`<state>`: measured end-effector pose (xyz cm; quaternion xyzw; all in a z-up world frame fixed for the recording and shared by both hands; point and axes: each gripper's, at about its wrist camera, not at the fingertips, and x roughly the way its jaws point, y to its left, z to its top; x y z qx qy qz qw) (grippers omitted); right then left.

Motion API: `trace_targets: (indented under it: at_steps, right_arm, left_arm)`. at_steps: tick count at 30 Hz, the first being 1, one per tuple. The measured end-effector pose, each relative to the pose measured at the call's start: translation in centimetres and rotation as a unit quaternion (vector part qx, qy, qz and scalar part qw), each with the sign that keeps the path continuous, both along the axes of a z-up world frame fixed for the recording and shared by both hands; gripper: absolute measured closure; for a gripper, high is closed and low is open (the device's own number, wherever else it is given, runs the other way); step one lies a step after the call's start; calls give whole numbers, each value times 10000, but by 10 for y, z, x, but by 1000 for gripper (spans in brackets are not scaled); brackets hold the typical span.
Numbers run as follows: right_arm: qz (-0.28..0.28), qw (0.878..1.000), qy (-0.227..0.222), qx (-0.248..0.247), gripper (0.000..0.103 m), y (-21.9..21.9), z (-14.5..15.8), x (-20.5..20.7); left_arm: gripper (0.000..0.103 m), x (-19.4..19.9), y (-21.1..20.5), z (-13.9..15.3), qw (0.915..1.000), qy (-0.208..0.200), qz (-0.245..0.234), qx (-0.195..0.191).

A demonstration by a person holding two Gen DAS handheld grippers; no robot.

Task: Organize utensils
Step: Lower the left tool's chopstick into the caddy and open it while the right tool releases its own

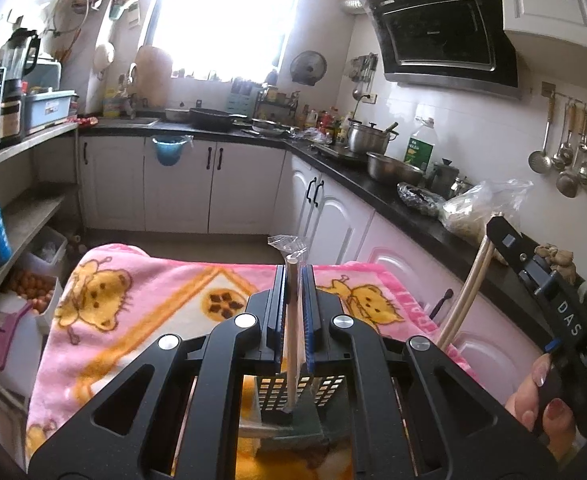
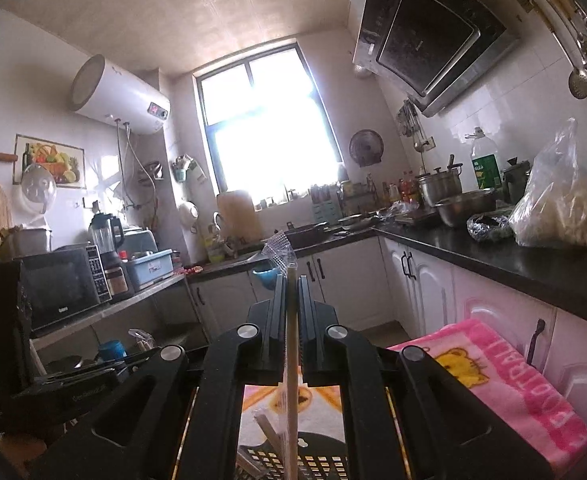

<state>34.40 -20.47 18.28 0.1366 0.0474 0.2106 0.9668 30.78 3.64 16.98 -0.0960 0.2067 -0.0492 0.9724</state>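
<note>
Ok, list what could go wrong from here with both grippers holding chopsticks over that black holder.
1. The left hand-held gripper pinches one wrapped chopstick near its top; the long free end could swing and miss the perforated black holder.
2. The right hand-held gripper grips its wrapped chopstick the same way, and the slick plastic wrapper may let it slip.
3. The holder sits on a soft pink blanket and may tip if nudged.

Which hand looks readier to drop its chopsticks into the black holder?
Probably left: the left hand-held gripper holds chopsticks whose lower ends already reach the holder.
</note>
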Motion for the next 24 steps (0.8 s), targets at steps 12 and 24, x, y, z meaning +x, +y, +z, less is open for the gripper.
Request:
trace_targets:
  at_steps: [12,24]
  right_arm:
    - [-277,9994,187,-15,97,12,-35,20]
    - [-475,9987,151,-119,97,21,-70,17]
  left_arm:
    - [100,12,7,-31,9999,108,-86,-96]
    - [100,16,1,-59,9990,366,-237,-61]
